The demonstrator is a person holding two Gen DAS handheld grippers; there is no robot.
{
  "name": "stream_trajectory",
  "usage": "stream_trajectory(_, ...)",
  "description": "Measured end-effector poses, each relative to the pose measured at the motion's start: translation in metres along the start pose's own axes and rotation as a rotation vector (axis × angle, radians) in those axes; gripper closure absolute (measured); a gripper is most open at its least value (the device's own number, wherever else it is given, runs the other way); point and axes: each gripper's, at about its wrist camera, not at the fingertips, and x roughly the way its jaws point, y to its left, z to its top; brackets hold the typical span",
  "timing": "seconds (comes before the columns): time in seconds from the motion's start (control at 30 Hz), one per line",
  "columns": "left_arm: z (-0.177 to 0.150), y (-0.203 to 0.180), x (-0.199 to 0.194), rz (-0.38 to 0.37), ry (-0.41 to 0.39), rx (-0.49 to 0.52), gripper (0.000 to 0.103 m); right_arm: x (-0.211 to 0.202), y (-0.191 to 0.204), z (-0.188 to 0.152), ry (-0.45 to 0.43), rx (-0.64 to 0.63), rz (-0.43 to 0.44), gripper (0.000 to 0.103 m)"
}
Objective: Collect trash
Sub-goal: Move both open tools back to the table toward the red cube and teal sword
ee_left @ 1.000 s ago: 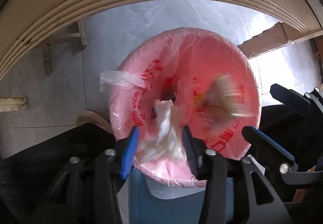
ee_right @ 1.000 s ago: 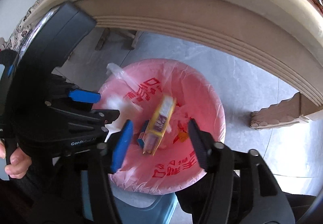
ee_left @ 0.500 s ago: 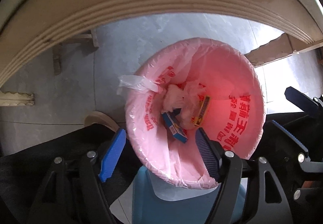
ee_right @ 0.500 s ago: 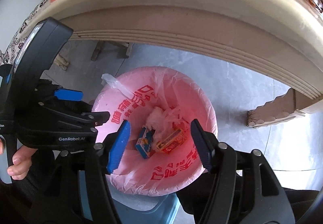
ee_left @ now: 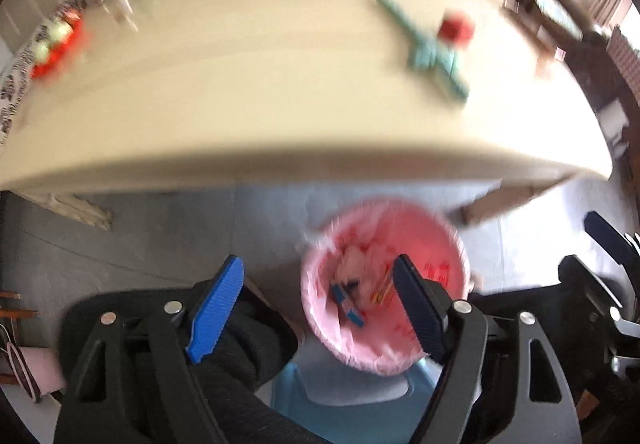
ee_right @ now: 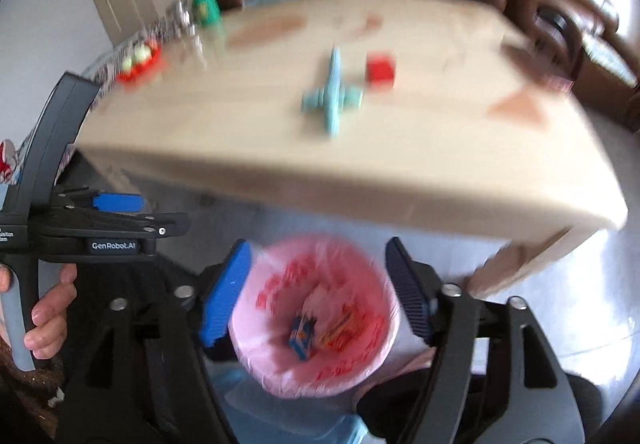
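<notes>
Only the right wrist view shows the person's hand (ee_right: pixel 48 320).

Readable in the right wrist view: "GenRobot.AI", white lettering on the black body of the left gripper (ee_right: pixel 120 216), just beside the blue slider. At the far left edge of that same body, a scrap of small white print, cut off by the frame and too small to read. On the pink bin liner (ee_right: pixel 276 364), red printed characters along the inner wall, smeared by blur and not legible in either view. On the small blue carton (ee_right: pixel 302 336) lying inside the liner, some printing, also too blurred to make out. Nothing legible on the surface (ee_right: pixel 280 132) or the items on it.
</notes>
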Motion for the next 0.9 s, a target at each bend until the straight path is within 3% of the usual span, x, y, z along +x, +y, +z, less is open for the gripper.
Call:
stream_trajectory(0.13, 0.022, 0.001, -0.048, 0.019, -0.086, -0.020, 0.027, -0.052, 0.006, 0.029, -0.139, -0.049, -0.044, 0.033)
stream_trajectory(0.33, 0.044, -0.005, -0.103, 0.010, -0.184, -0.023, 0.020, -0.093, 0.015, 0.054, -0.260, -0.117, -0.066, 0.032)
stream_trajectory(0.53, 0.048, -0.018, -0.138, 0.020, -0.245, -0.007, 0.016, -0.109, 0.017, 0.071, -0.306, -0.132, -0.036, 0.025)
stream_trajectory(0.9, 0.057, -0.025, -0.148, -0.021, -0.284, -0.006, 0.011, -0.105, 0.008, 0.087, -0.321, -0.113, -0.017, 0.021)
